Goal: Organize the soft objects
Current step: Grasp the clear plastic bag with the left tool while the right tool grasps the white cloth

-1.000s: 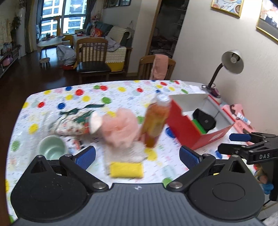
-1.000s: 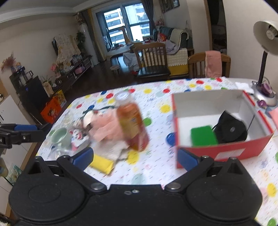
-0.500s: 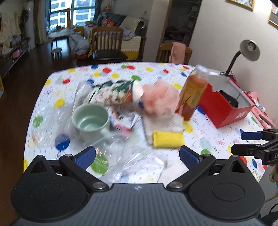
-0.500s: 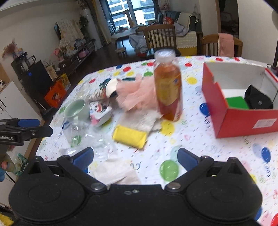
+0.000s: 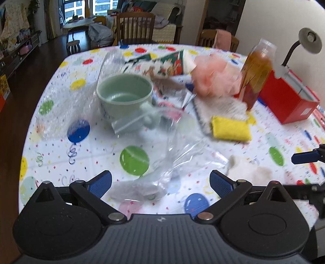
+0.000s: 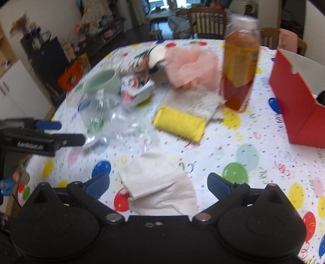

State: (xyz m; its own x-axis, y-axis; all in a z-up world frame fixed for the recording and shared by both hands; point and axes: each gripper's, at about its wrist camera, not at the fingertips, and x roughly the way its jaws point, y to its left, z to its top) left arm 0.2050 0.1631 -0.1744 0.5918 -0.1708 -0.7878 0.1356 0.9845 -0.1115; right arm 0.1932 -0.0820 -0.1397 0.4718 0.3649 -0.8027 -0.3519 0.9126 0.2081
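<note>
With motion blurring everything and the red box running off the edge, both the left gripper and right gripper are hovering spread wide and empty, the yellow sponge lying crosswise mid-table, beside the bottle.

Dark wood floor around table with balloon-print cloth. Wooden slat-back chair at far edge; second wooden chair with pink cloth draped over back, toward right. Window at far end, daylight coming in, round side table and small stool before it. Sofa with cream throw behind chairs. White wall on right; grey gooseneck desk lamp against it. Low shelving and white cabinet along left wall.
</note>
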